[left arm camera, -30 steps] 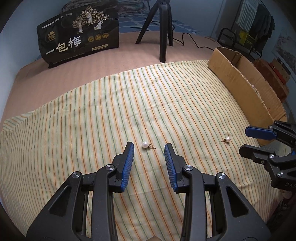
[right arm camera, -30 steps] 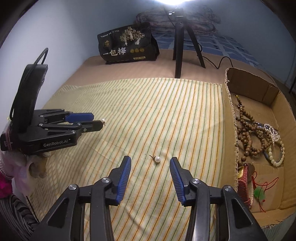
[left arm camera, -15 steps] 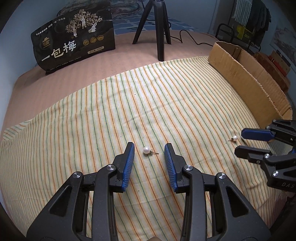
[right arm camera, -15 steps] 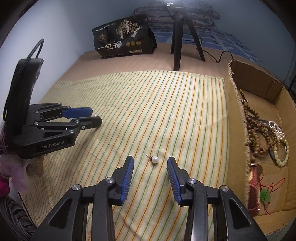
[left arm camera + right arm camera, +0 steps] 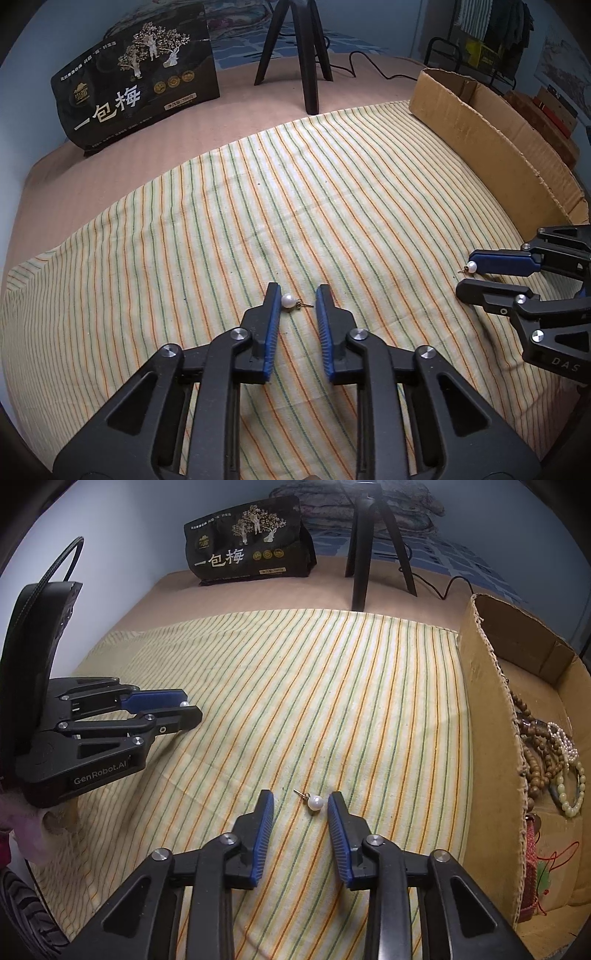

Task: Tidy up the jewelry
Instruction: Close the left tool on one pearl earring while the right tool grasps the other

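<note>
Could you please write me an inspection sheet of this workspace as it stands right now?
Surface: striped cloth spread over a tan cover.
Job's things: one pearl earring between the left gripper's fingers; a second pearl earring between the right gripper's; cardboard box beside the cloth, holding bead strings.
Clutter: black snack bag at the far end.
Grippers: left gripper and right gripper both closing, neither yet clamping its earring.
Cables: black cable trailing behind the tripod.
Surroundings: blue wall; rack with hanging clothes.
</note>
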Action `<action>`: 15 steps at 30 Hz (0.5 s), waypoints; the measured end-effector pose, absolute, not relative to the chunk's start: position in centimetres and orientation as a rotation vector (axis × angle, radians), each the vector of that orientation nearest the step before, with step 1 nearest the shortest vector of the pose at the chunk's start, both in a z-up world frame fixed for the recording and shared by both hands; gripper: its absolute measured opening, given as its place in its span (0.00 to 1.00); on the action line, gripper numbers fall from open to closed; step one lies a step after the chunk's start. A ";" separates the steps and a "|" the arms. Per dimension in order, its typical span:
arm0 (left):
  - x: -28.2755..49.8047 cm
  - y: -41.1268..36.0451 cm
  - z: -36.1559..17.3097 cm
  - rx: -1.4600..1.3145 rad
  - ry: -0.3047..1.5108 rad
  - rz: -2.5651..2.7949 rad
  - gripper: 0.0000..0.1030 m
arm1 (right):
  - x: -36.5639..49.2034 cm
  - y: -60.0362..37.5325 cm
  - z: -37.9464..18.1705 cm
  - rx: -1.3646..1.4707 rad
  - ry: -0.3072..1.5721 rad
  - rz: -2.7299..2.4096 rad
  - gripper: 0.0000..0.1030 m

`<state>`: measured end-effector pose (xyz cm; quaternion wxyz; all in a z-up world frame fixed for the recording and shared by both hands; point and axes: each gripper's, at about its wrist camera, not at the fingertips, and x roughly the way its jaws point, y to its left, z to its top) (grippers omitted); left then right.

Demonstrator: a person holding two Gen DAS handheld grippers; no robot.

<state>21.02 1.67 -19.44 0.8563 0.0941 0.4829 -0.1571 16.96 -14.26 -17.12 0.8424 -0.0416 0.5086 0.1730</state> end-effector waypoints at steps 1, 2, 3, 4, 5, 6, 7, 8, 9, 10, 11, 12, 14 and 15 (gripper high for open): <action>21.0 1.6 -19.4 0.199 1.014 -0.330 0.16 | 16.9 -14.3 -17.1 -0.091 1.074 0.366 0.23; 21.0 1.6 -19.4 0.199 1.014 -0.329 0.16 | 16.9 -14.3 -17.1 -0.090 1.073 0.369 0.20; 21.0 1.6 -19.4 0.197 1.014 -0.329 0.16 | 16.9 -14.3 -17.1 -0.088 1.074 0.371 0.18; 21.0 1.6 -19.4 0.194 1.015 -0.330 0.16 | 16.9 -14.3 -17.2 -0.086 1.074 0.372 0.15; 21.0 1.6 -19.4 0.191 1.016 -0.330 0.16 | 17.0 -14.4 -17.2 -0.085 1.074 0.372 0.12; 21.0 1.6 -19.4 0.187 1.016 -0.330 0.16 | 16.9 -14.3 -17.2 -0.086 1.074 0.370 0.10; 21.0 1.7 -19.4 0.184 1.017 -0.331 0.15 | 17.0 -14.4 -17.3 -0.087 1.074 0.369 0.08; 21.0 1.7 -19.3 0.181 1.017 -0.331 0.13 | 17.0 -14.4 -17.3 -0.085 1.073 0.369 0.07; 21.0 1.8 -19.3 0.181 1.017 -0.328 0.11 | 17.0 -14.4 -17.3 -0.083 1.073 0.370 0.07; 21.0 1.9 -19.2 0.176 1.017 -0.330 0.10 | 17.0 -14.4 -17.2 -0.083 1.073 0.370 0.07; 21.0 2.0 -19.2 0.172 1.019 -0.330 0.10 | 17.0 -14.4 -17.2 -0.081 1.072 0.370 0.07; 21.0 2.0 -19.2 0.169 1.019 -0.330 0.10 | 17.0 -14.4 -17.2 -0.078 1.071 0.372 0.07; 20.9 2.1 -19.1 0.166 1.016 -0.327 0.09 | 17.0 -14.3 -17.1 -0.077 1.069 0.375 0.07; 20.8 2.2 -19.1 0.167 1.014 -0.326 0.09 | 16.9 -14.3 -17.1 -0.076 1.067 0.377 0.07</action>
